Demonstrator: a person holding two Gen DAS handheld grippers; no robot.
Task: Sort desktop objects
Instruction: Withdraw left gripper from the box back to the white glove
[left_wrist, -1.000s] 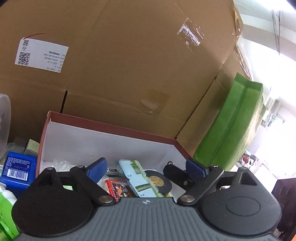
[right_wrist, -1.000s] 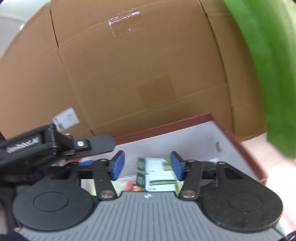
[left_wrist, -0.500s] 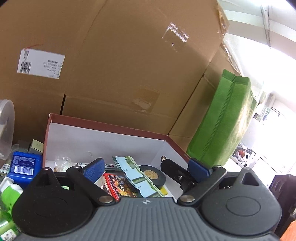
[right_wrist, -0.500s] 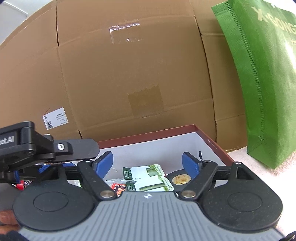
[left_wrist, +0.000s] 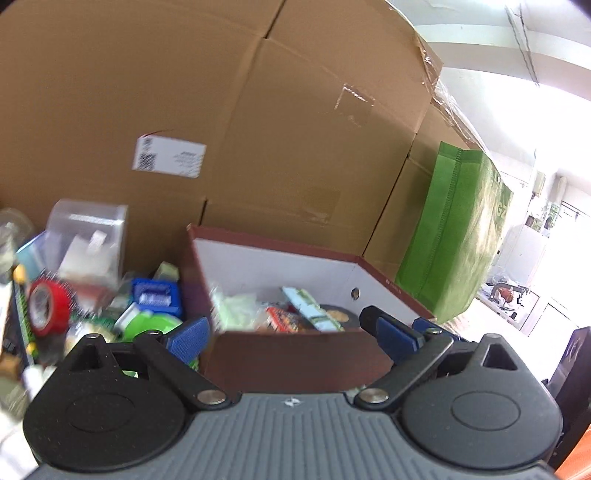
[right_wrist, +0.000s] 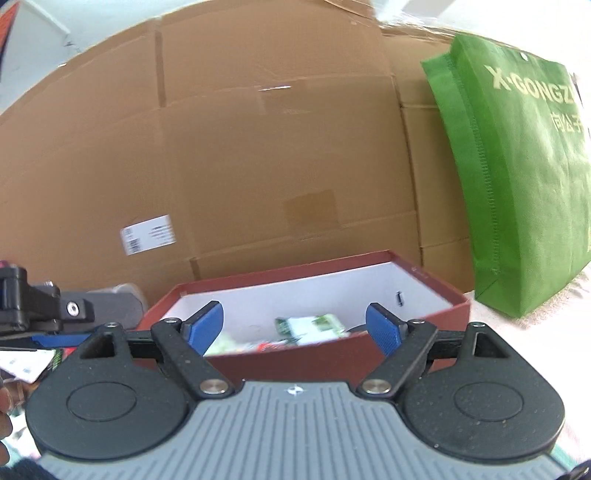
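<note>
Daylight floods in from right of the green bag (left_wrist: 458, 236), blown out to white there; the cardboard boxes (left_wrist: 258, 129) left of the bag are evenly lit, with tape glare; clutter far left of the bag is motion-smeared; both views are soft, and straight edges bow near the rims.

A shoebox (right_wrist: 424, 291) sits before stacked cartons (right_wrist: 258, 166), bag (right_wrist: 524, 184) right, clutter (left_wrist: 110, 295) left.
</note>
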